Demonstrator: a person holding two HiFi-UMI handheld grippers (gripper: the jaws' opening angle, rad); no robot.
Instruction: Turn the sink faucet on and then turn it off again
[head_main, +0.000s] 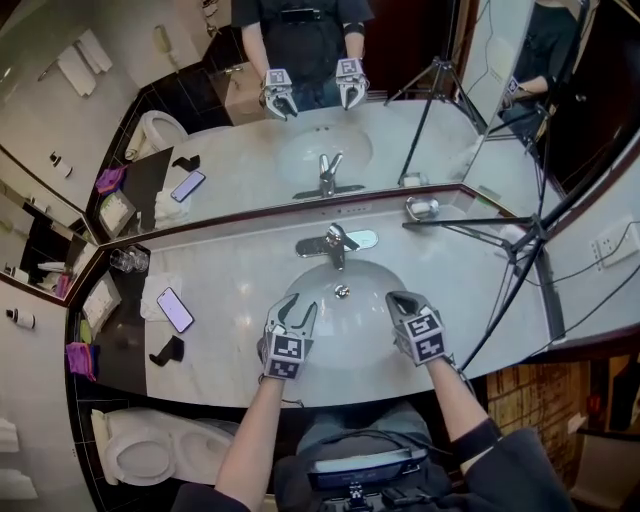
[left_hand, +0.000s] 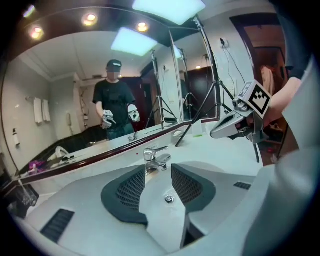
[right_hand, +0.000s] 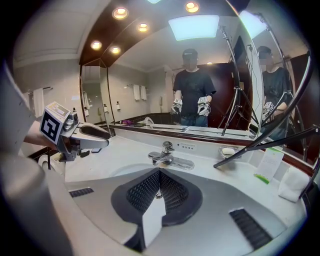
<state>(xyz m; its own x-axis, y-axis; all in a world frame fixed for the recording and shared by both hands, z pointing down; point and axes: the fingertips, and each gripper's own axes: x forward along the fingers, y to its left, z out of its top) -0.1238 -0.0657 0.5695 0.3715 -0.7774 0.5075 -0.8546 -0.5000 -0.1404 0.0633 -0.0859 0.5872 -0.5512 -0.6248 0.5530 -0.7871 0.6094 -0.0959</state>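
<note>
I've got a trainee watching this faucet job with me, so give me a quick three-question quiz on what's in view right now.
1. Which has its jaws apart: the left gripper or the right gripper?
2. In the head view, what lies on the counter to the left of the faucet? A. a phone B. a laptop C. a kettle
3. True or false: one gripper is clamped on the faucet handle.

Key:
1. The left gripper. The right gripper's jaws are together, with nothing in them.
2. A.
3. False. Both are near the basin, short of the faucet.
</note>
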